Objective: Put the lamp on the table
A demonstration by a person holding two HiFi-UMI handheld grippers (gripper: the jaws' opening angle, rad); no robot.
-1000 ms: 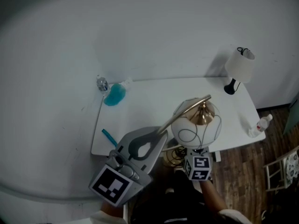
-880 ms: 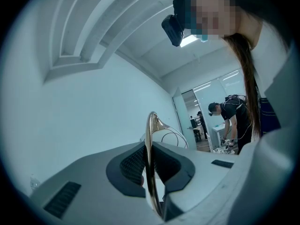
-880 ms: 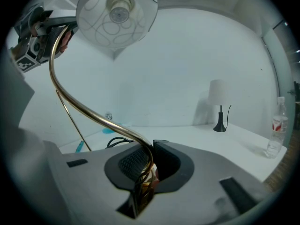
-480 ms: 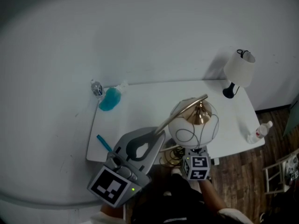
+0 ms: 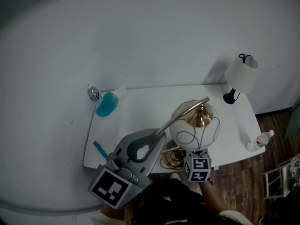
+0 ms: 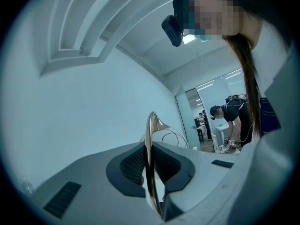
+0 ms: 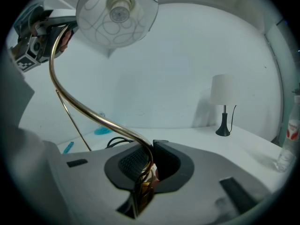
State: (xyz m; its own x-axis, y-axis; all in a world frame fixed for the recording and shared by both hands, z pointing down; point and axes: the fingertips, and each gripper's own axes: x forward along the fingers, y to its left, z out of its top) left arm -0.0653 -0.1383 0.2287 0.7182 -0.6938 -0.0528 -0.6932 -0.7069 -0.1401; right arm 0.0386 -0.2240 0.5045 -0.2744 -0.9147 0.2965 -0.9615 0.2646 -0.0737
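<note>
I hold a brass lamp with a curved gold arm point(image 5: 183, 112) and a white globe shade point(image 5: 194, 130) over the near edge of the white table point(image 5: 150, 111). My left gripper point(image 5: 154, 136) is shut on the brass arm point(image 6: 150, 168) near its upper end. My right gripper point(image 7: 149, 168) is shut on the same arm's lower part point(image 7: 101, 121), below the shade point(image 7: 116, 15). In the head view the right gripper's marker cube point(image 5: 197, 168) shows under the globe. The lamp's coiled black cord point(image 5: 171, 157) hangs by the table edge.
A small lamp with a white shade and black base point(image 5: 240, 77) stands at the table's back right corner. A teal bottle point(image 5: 106, 104) lies at the back left, a teal pen point(image 5: 100, 150) at the front left, a clear bottle point(image 5: 259, 140) at the right edge.
The lamp and both grippers keep their hold and place in the view. The table and its objects have slid down and left in the head view as the head shifted.
</note>
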